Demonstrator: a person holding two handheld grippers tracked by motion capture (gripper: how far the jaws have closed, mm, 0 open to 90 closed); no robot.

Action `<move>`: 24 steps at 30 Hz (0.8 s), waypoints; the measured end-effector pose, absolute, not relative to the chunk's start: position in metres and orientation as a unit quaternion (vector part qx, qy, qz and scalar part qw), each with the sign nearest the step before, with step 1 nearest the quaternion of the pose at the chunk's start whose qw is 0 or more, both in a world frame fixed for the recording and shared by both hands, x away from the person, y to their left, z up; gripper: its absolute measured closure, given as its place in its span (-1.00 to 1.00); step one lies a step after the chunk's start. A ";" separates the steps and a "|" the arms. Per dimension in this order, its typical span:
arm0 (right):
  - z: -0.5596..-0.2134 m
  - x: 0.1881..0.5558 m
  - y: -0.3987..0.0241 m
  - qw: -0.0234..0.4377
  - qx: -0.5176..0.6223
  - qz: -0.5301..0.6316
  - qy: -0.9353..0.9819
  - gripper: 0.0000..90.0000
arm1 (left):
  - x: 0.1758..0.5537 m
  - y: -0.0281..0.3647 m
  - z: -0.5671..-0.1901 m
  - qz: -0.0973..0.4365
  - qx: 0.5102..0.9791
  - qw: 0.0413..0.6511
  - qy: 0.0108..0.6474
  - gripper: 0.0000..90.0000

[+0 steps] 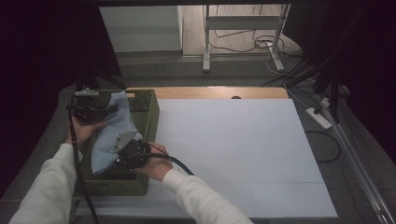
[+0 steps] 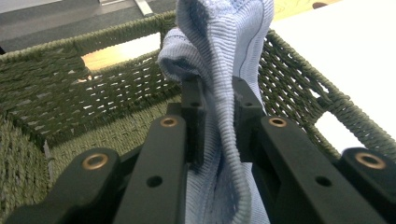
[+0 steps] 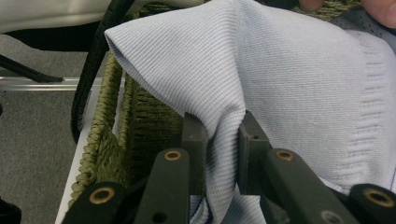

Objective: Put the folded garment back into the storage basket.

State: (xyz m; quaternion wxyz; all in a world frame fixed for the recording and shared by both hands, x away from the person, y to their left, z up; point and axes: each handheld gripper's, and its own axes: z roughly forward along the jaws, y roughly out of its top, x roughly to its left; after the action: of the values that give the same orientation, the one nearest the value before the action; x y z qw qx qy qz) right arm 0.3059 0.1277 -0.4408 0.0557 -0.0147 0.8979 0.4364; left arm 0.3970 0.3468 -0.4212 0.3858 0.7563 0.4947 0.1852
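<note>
Over the green woven basket [image 1: 148, 122] at the left edge of the tabletop [image 1: 233, 154], we hold a pale blue ribbed cloth [image 1: 112, 135] stretched between our two grippers. Our left gripper [image 1: 105, 111] sits at the far end of the cloth, above the basket's far left part, and in the left gripper view its jaws are clamped on a bunched fold of the cloth [image 2: 224, 70], with the knit rising in a gathered ridge above the pads and the basket's woven wall [image 2: 93, 93] just behind it. Our right gripper [image 1: 122, 148] holds the near end, by the basket's right-hand rim, its grey plate facing up; in the right gripper view its jaws are likewise pressed together on a fold of the cloth [image 3: 261, 79], which drapes down over the basket's edge [image 3: 105, 135]. From above, the cloth hangs slanting between the two grips, above the basket's opening rather than lying on its floor. A white sheet covers most of the tabletop to the right of the basket, and a black cable [image 1: 180, 164] trails from our right gripper across our sleeve.
</note>
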 end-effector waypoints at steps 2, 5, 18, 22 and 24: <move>-0.441 0.306 0.129 0.056 -0.015 0.435 0.899 0.70 | 0.398 0.346 -0.422 0.185 0.757 0.386 0.494 0.75; -0.443 0.307 0.131 0.060 -0.015 0.431 0.900 0.70 | 0.402 0.344 -0.426 0.181 0.761 0.381 0.492 0.75; -0.449 0.314 0.141 0.063 -0.012 0.416 0.907 0.70 | 0.415 0.337 -0.435 0.175 0.778 0.365 0.481 0.75; -0.450 0.316 0.143 0.065 -0.010 0.414 0.908 0.70 | 0.418 0.335 -0.437 0.173 0.780 0.361 0.480 0.75; -0.450 0.317 0.143 0.066 -0.008 0.414 0.908 0.70 | 0.420 0.334 -0.438 0.173 0.782 0.360 0.479 0.75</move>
State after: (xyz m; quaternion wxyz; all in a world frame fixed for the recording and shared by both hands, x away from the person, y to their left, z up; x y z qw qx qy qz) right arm 0.3165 0.1427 -0.4500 0.0663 -0.0082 0.9080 0.4135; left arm 0.4197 0.3340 -0.4377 0.3601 0.7819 0.4787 0.1725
